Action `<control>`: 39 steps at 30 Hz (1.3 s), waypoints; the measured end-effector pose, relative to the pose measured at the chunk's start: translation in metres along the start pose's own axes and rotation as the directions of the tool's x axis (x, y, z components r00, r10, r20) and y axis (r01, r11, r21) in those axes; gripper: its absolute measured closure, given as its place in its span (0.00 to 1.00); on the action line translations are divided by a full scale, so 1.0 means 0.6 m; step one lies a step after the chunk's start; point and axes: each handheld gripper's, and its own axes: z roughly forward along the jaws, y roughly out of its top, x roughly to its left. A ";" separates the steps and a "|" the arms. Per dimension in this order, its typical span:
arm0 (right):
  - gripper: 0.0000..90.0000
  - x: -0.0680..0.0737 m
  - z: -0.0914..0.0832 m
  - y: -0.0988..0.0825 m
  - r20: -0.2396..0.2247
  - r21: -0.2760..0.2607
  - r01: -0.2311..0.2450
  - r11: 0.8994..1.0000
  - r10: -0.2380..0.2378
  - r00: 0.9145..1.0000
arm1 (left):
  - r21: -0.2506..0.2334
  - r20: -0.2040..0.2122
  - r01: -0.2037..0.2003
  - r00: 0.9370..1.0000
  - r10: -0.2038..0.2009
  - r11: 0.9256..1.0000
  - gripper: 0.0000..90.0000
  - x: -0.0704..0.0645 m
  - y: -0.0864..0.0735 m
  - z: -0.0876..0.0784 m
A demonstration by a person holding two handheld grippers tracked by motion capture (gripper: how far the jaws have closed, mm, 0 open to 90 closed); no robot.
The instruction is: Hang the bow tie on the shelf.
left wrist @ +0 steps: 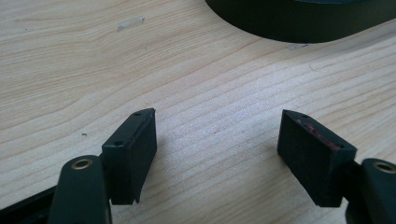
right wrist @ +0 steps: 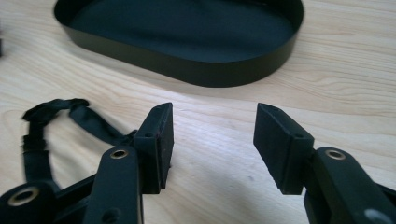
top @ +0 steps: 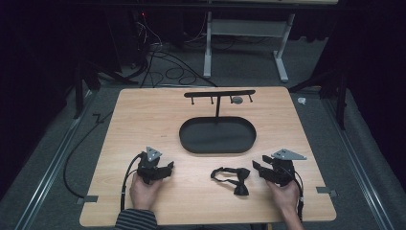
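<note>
A black bow tie (top: 233, 179) with its strap looped lies on the wooden table (top: 143, 120), front centre. Its strap (right wrist: 51, 126) also appears at the left of the right gripper view. My right gripper (top: 257, 168) sits just right of the bow tie, open, nothing between its fingers (right wrist: 156, 140). My left gripper (top: 167, 168) rests at the front left, open over bare wood, its pads (left wrist: 135, 149) wide apart. A black oval tray (top: 218, 135) lies in the middle of the table; its wall (right wrist: 187, 70) is ahead of the right gripper and its rim (left wrist: 299, 28) ahead of the left.
A black T-shaped stand (top: 219, 96) with small hooks rises behind the tray, a small grey thing (top: 236, 100) hanging from it. Cables (top: 163, 67) and a white frame (top: 249, 43) lie on the floor beyond the table's far edge.
</note>
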 end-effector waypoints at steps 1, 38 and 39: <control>0.55 0.007 0.000 0.000 -0.016 0.001 0.004 1.000 -0.004 1.000 | 0.000 0.000 0.000 1.000 0.000 1.000 0.32 0.000 0.000 0.000; 0.63 0.125 0.090 0.049 -0.224 0.103 0.169 0.980 -0.142 0.964 | 0.000 0.001 0.002 1.000 -0.002 1.000 0.32 0.000 0.000 0.000; 0.63 0.126 0.094 0.049 -0.225 0.102 0.174 0.979 -0.148 0.963 | 0.000 0.001 0.002 1.000 -0.002 1.000 0.32 0.000 0.000 0.000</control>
